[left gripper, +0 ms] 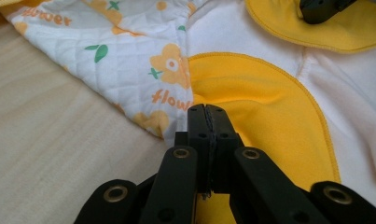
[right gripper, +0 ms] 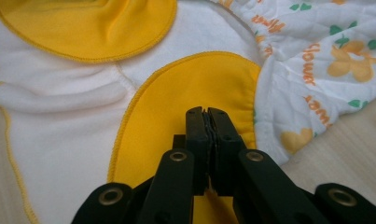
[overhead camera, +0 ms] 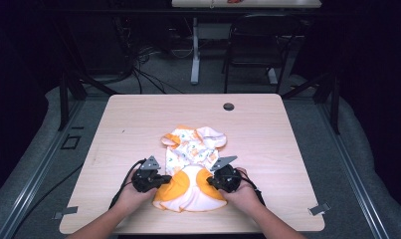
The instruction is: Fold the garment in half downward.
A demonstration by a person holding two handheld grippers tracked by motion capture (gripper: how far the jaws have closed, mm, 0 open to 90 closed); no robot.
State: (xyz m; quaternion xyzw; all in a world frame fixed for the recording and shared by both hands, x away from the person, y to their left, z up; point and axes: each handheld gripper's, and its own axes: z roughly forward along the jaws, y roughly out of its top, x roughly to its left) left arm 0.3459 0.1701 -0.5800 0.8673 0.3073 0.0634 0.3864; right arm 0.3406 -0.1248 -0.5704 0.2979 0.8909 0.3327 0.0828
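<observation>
A small cloth garment [overhead camera: 192,152], white quilted fabric with orange flowers and rounded yellow flaps, lies on the near middle of the wooden table [overhead camera: 133,119]. My left gripper [overhead camera: 164,179] is at its left yellow flap [left gripper: 265,102], jaws shut with yellow cloth pinched between them. At the right yellow flap [right gripper: 176,98] my right gripper [overhead camera: 211,180] is shut the same way on the cloth. The left gripper view has the right gripper's tip [left gripper: 321,8] on the far flap. The garment's printed part [right gripper: 325,51] stretches away from both grippers.
A dark round grommet [overhead camera: 229,106] sits near the table's far edge. Beyond the table stand a black chair [overhead camera: 257,45] and a white table leg [overhead camera: 195,50], with cables on the floor. Bare wood surrounds the garment on all sides.
</observation>
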